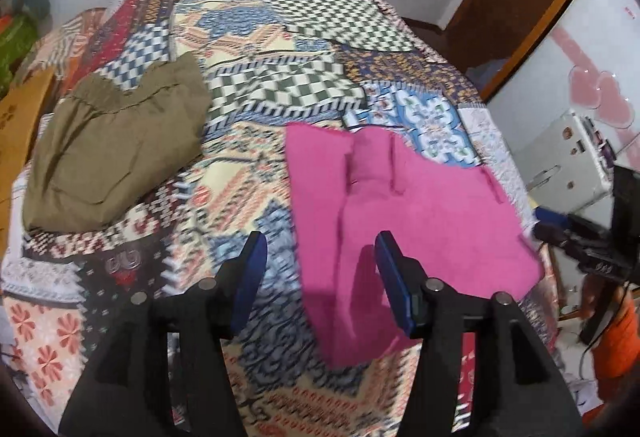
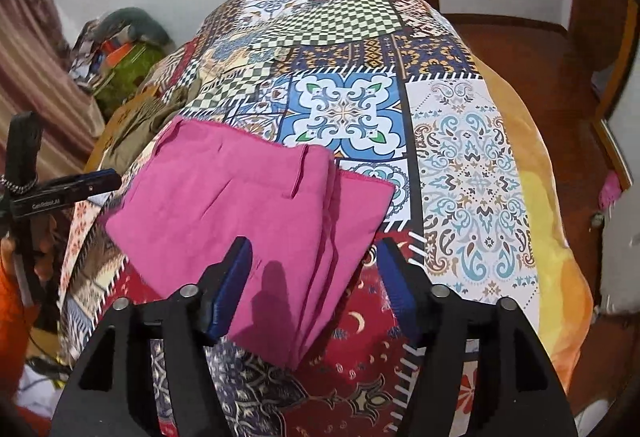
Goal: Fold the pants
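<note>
- pink pants [image 1: 400,205] lie folded into a compact stack on the patterned bedspread [image 1: 280,85] of the bed, near the front edge, toward the right side in the left wrist view
- layered edges show along the stack's right side in the right wrist view [image 2: 248,205], so several folds look done
- left tool [image 1: 320,257] jaws apart, nothing between the pads, hangs over the near left edge of the pants; not gripping
- right tool [image 2: 314,257] also parted and empty, above the near corner of the stack; its shadow falls on the cloth
- both tools off the fabric, likely because the fold has been laid down and let go
- olive-brown garment [image 1: 112,153] sits folded well apart to the left on the same bed, probably a finished piece set aside
- judgement: pink pants close to done, maybe a final smoothing or move beside the olive piece
- risk: loose top layer could slide open if nudged
</note>
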